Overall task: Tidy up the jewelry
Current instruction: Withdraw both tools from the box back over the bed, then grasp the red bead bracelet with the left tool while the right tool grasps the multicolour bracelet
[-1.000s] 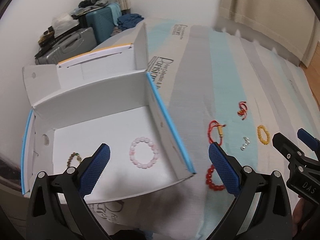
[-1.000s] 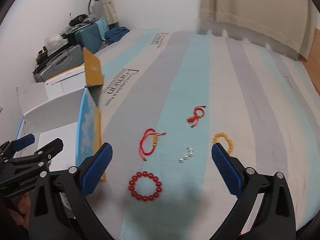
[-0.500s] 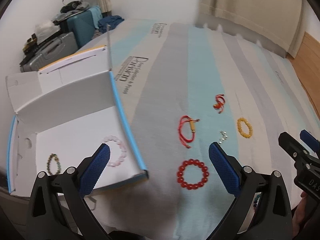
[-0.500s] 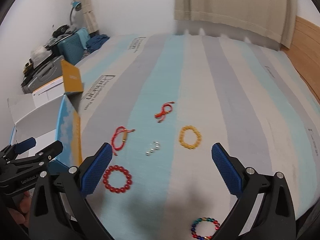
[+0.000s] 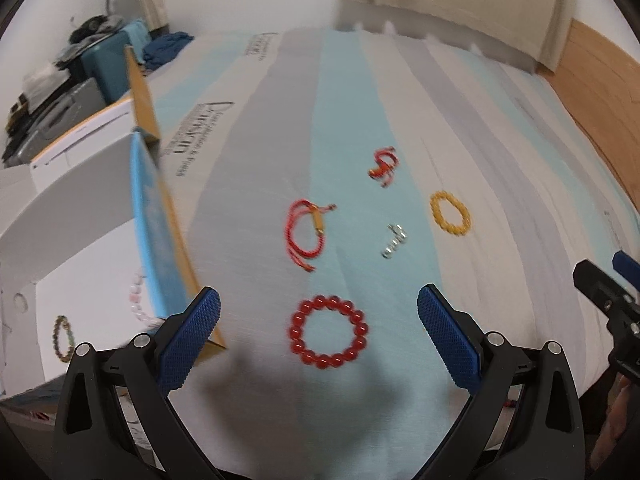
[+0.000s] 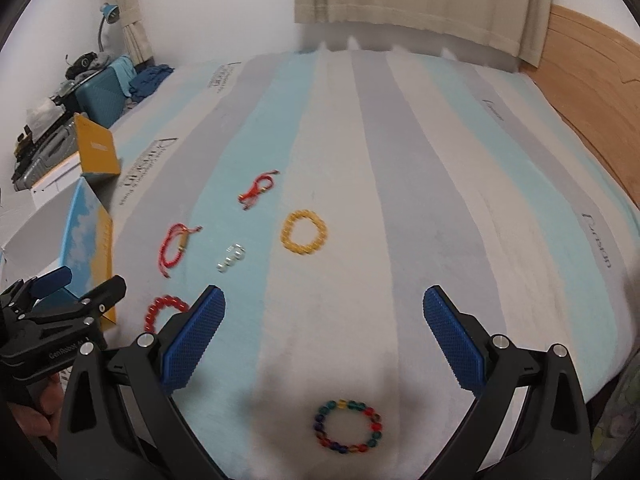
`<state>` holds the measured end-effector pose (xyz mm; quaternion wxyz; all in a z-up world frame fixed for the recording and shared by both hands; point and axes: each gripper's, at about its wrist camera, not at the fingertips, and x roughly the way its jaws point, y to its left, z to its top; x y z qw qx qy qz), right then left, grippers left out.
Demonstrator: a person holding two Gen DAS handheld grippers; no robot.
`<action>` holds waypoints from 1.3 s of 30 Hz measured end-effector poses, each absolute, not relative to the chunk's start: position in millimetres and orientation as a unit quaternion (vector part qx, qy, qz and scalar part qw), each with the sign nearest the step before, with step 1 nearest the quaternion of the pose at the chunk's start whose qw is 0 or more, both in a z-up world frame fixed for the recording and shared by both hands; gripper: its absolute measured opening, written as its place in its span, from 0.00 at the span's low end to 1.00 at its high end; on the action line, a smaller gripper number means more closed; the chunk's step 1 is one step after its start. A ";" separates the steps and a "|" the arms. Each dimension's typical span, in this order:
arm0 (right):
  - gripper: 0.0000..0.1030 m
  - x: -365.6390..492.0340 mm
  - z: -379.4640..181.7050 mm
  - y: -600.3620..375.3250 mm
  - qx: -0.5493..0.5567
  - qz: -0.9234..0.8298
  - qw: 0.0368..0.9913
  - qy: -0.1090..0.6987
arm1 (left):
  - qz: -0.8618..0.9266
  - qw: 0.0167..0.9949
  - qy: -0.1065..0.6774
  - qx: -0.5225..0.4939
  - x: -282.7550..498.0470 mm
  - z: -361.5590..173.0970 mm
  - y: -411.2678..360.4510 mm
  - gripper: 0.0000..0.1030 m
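My left gripper [image 5: 319, 308] is open and empty, hovering above a red bead bracelet [image 5: 328, 332] on the striped bed. A red cord bracelet [image 5: 305, 234], a knotted red cord [image 5: 383, 166], a silver piece [image 5: 394, 241] and a yellow bead bracelet [image 5: 450, 213] lie beyond. The white box [image 5: 80, 232] at left holds a pink bead bracelet [image 5: 138, 304] and a dark bead bracelet [image 5: 62, 338]. My right gripper [image 6: 324, 304] is open and empty, above a multicoloured bead bracelet [image 6: 347, 426]. The yellow bracelet [image 6: 304, 232] lies ahead of it.
The box's blue side wall [image 5: 160, 224] stands between the box floor and the loose jewelry. Suitcases and clutter [image 6: 80, 92] sit at the far left by the wall. A wooden bed frame [image 6: 592, 92] runs along the right. Curtains [image 6: 420, 0] hang behind.
Both grippers have swung to the right, away from the box. The red bead bracelet now sits between my left fingers. The multicoloured bracelet has come into the right view.
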<state>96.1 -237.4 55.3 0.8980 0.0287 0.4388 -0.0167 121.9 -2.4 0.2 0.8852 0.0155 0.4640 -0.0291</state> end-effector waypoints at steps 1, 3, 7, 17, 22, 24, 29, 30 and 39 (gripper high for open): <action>0.93 93.9 53.6 -240.3 0.031 -0.019 0.897 0.440 | -0.035 0.886 0.463 0.019 120.9 -3.3 -6.6 0.94; 0.93 90.2 49.6 -245.3 0.036 -0.023 0.896 0.443 | -0.044 0.886 0.461 0.021 119.2 -8.7 -11.9 0.94; 0.93 85.4 42.5 -249.8 0.037 -0.031 0.894 0.446 | -0.054 0.886 0.460 0.025 115.9 -18.4 -20.0 0.94; 0.93 70.5 8.6 -255.6 0.028 -0.047 0.879 0.474 | -0.089 0.882 0.463 0.025 114.5 -43.8 -28.1 0.94; 0.93 68.0 -3.9 -258.7 0.031 -0.051 0.872 0.485 | -0.097 0.881 0.462 0.027 113.8 -47.6 -30.3 0.94; 0.93 66.2 -5.0 -259.2 0.031 -0.050 0.873 0.484 | -0.099 0.881 0.462 0.025 114.1 -49.2 -30.4 0.94; 0.93 62.6 -14.1 -260.9 0.027 -0.052 0.870 0.490 | -0.101 0.878 0.467 0.030 115.3 -58.3 -34.8 0.94; 0.93 62.2 -16.0 -261.1 0.026 -0.052 0.869 0.492 | -0.100 0.877 0.469 0.032 114.9 -60.8 -35.3 0.94; 0.93 59.7 -47.6 -265.4 0.022 -0.050 0.854 0.518 | -0.104 0.873 0.474 0.055 118.2 -88.2 -39.3 0.94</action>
